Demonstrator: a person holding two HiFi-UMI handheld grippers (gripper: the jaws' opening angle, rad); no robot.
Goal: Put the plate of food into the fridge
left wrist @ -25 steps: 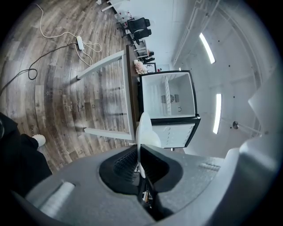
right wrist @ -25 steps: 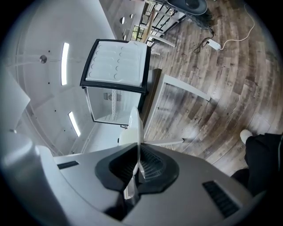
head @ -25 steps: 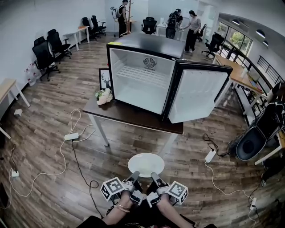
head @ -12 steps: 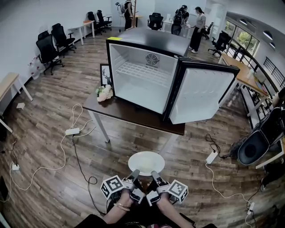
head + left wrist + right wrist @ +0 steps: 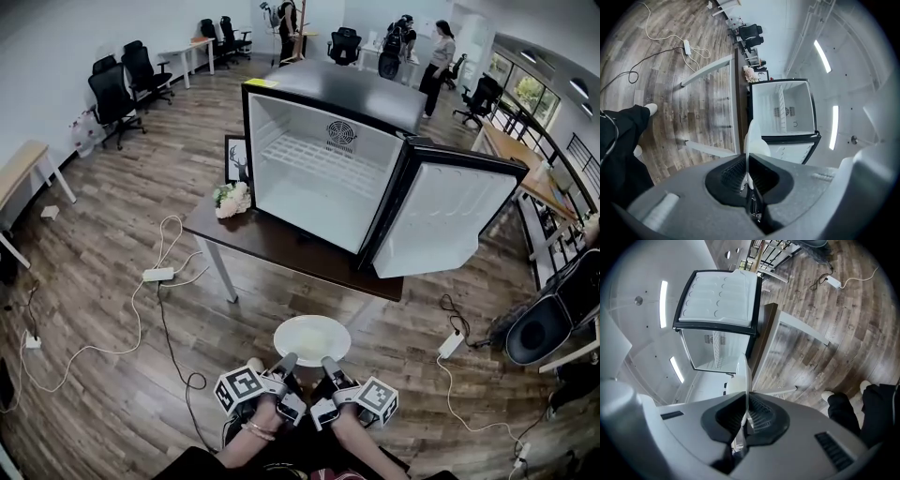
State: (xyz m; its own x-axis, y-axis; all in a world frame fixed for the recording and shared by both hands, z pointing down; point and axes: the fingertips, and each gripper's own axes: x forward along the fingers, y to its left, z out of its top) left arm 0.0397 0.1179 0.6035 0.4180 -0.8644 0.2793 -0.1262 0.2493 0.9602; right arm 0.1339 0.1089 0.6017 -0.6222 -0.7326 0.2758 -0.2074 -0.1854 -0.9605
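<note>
A white plate (image 5: 312, 338) with pale food on it is carried level in front of me. My left gripper (image 5: 288, 359) is shut on its near-left rim and my right gripper (image 5: 327, 361) is shut on its near-right rim. In the left gripper view the plate (image 5: 750, 140) shows edge-on between the jaws, and likewise the plate (image 5: 743, 373) in the right gripper view. Ahead stands the small black fridge (image 5: 323, 167) on a dark table (image 5: 281, 246), its white inside empty, its door (image 5: 448, 220) swung open to the right.
A bunch of pale flowers (image 5: 232, 200) and a framed picture (image 5: 236, 157) stand at the table's left end. Cables and a power strip (image 5: 157, 275) lie on the wooden floor at left, another strip (image 5: 451, 344) at right. Office chairs, desks and several people fill the far room.
Both grippers have carried the plate forward toward the table. The fridge and table look larger and closer, shifted a little to the right in the head view.
</note>
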